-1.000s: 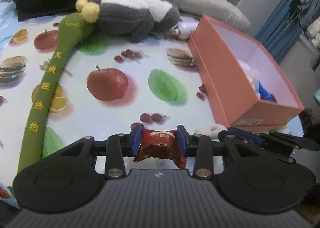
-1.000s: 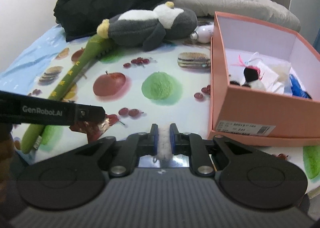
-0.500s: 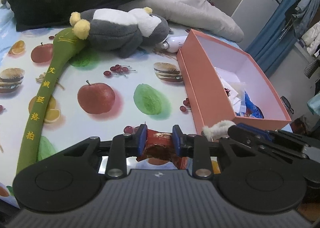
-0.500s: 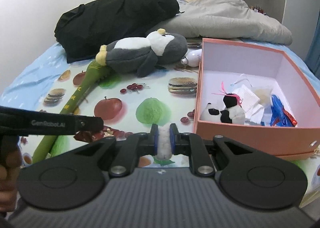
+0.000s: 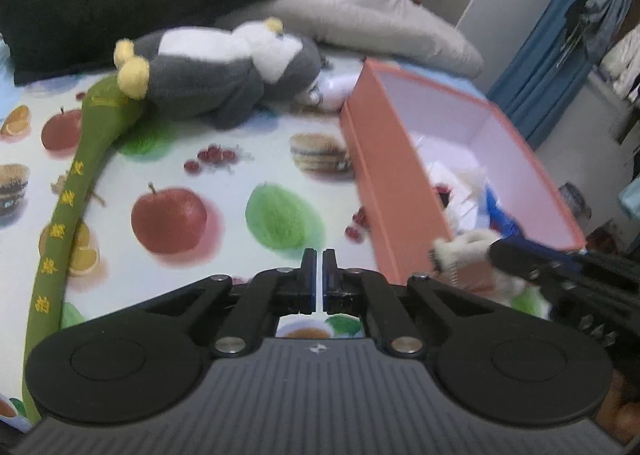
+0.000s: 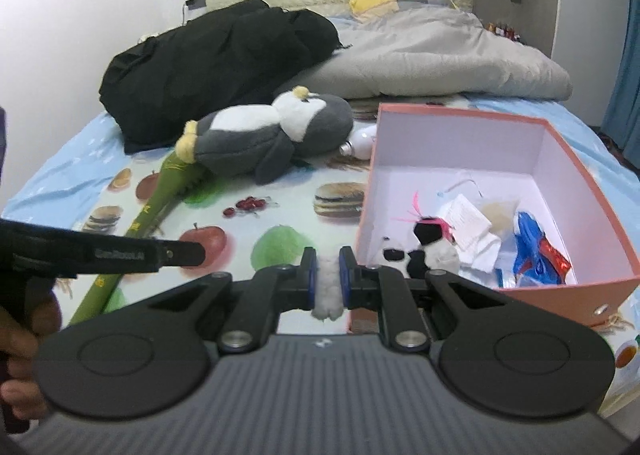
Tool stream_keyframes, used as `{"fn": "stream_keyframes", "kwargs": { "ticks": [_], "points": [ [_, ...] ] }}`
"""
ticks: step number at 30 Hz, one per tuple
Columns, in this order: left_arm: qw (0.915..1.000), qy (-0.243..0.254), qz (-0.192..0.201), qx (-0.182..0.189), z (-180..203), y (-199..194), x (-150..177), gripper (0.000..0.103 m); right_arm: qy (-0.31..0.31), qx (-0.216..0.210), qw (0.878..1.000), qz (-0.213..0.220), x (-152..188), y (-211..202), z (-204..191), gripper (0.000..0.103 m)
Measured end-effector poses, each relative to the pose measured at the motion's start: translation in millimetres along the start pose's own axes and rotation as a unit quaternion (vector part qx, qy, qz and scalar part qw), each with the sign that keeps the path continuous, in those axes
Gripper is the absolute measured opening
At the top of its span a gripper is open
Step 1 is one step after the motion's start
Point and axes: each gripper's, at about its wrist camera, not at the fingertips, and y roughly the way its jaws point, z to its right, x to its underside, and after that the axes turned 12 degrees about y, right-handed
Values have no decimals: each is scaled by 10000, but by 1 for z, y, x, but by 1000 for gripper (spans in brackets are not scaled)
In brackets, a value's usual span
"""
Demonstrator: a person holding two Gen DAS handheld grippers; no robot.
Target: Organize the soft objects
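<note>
My left gripper (image 5: 319, 261) is shut and empty above the fruit-print sheet, left of the pink box (image 5: 394, 191). My right gripper (image 6: 328, 265) is shut on a small white fluffy toy (image 6: 328, 291), held just left of the pink box's (image 6: 592, 191) near corner; the toy also shows in the left wrist view (image 5: 464, 249). Inside the box lie a black-and-white plush (image 6: 420, 255), papers and a blue and red wrapper (image 6: 536, 255). A grey-and-white penguin plush (image 6: 272, 135) and a long green soft stick (image 6: 156, 211) lie on the bed.
A black jacket (image 6: 224, 55) and a grey quilt (image 6: 440, 51) are piled at the bed's head. A white bottle (image 6: 360, 141) lies between the penguin and the box. The bed's right edge runs beside the box, with a blue curtain (image 5: 560, 35) beyond.
The red snack packet that was between my left fingers is gone and the left fingers have closed together. My right gripper rose with the white toy, nearer the box.
</note>
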Motion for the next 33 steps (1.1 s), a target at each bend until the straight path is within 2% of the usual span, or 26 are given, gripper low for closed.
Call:
{"fn": "stream_keyframes", "kwargs": {
  "ticks": [4,8,10,15,16,18,21,24,28,30,33],
  "points": [
    [9990,-224,-267,267,-5,12,20,4,191,24,9997,-170,11,0,17,15],
    [9978,-154,-500,395,1,23,40,4,351,95,9989,-306,25,-2,32,15],
    [9960,-202,-652,577,3,29,49,7,438,146,9983,-369,31,-3,39,15],
    [9943,-47,-694,805,14,32,61,43,593,270,9967,-483,44,-5,53,15],
    [9939,46,-687,861,17,32,61,45,624,294,9964,-497,46,-5,55,15],
    [9925,260,-674,989,24,31,60,57,684,344,9958,-502,49,-5,58,15],
    [9884,779,-718,1091,38,34,58,63,753,386,9951,-503,52,-3,63,15],
    [9787,1529,-802,1111,57,38,57,64,802,400,9945,-539,55,-2,65,15],
    [9569,2573,-939,968,82,49,64,64,847,418,9939,-573,59,-1,68,15],
    [9473,2894,-960,985,89,54,66,65,893,433,9934,-573,60,-1,72,15],
    [9384,3141,-1031,1007,95,62,68,64,954,455,9926,-593,62,-2,75,15]
  ]
}}
